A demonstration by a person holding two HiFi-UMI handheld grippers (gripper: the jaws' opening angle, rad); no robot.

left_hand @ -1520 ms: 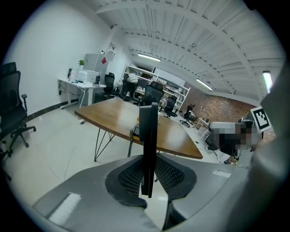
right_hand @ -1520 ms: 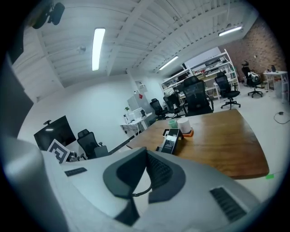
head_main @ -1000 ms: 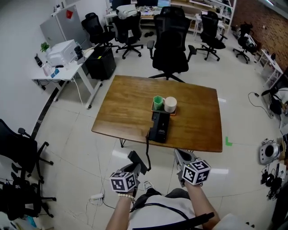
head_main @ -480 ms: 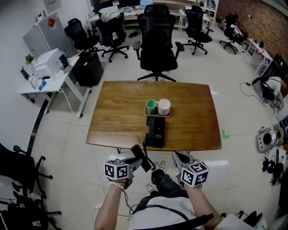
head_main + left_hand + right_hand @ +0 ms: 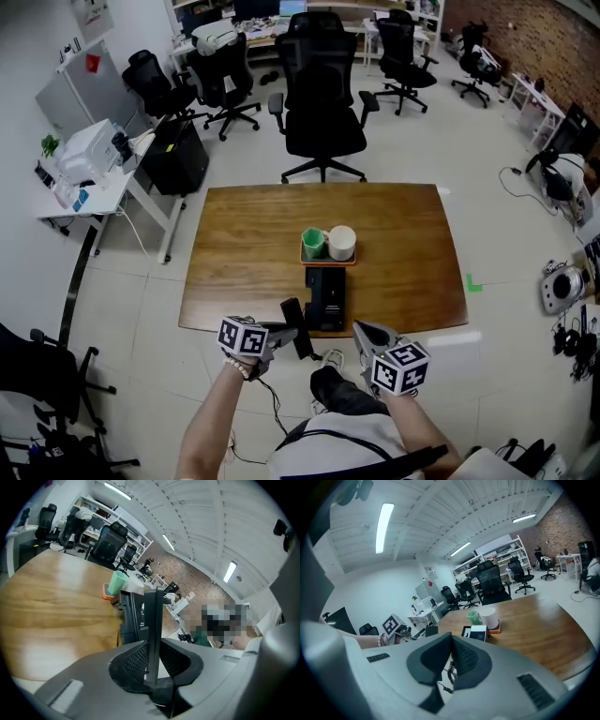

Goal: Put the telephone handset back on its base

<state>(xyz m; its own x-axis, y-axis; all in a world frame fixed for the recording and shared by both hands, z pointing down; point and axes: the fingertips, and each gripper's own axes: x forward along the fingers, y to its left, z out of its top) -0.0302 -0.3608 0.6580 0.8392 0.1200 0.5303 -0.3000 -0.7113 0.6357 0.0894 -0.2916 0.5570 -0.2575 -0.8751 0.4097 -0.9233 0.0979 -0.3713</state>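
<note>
- At the near edge of the bench [image 5: 244, 244], the handset [image 5: 297, 327] is now just beside the base [image 5: 325, 298]. A second ago it hung out over the floor, well short of the wood, so the person has walked the whole thing in.
- Looks like the carry is basically done. What's left is lining the handset up over the cradle and lowering it. It isn't seated yet; it's off the base's near-left corner and apart from it.
- The left gripper [image 5: 284, 332] is clamped on the handset, same squeeze as a second ago. In the left gripper view the jaws pinch its thin sides and it stands on edge between them.
- The left forearm reaches forward and a bit inward, marker cube up, jaws aimed at the base.
- The right gripper [image 5: 361, 330] hovers off the bench's near edge, right of the base, jaws together with nothing in them. The curly cord [image 5: 450, 671] dangles beyond them.
- The base lies lengthwise just this side of the tray [image 5: 328, 262] holding the green cup [image 5: 312, 243] and white cup [image 5: 342, 242].
</note>
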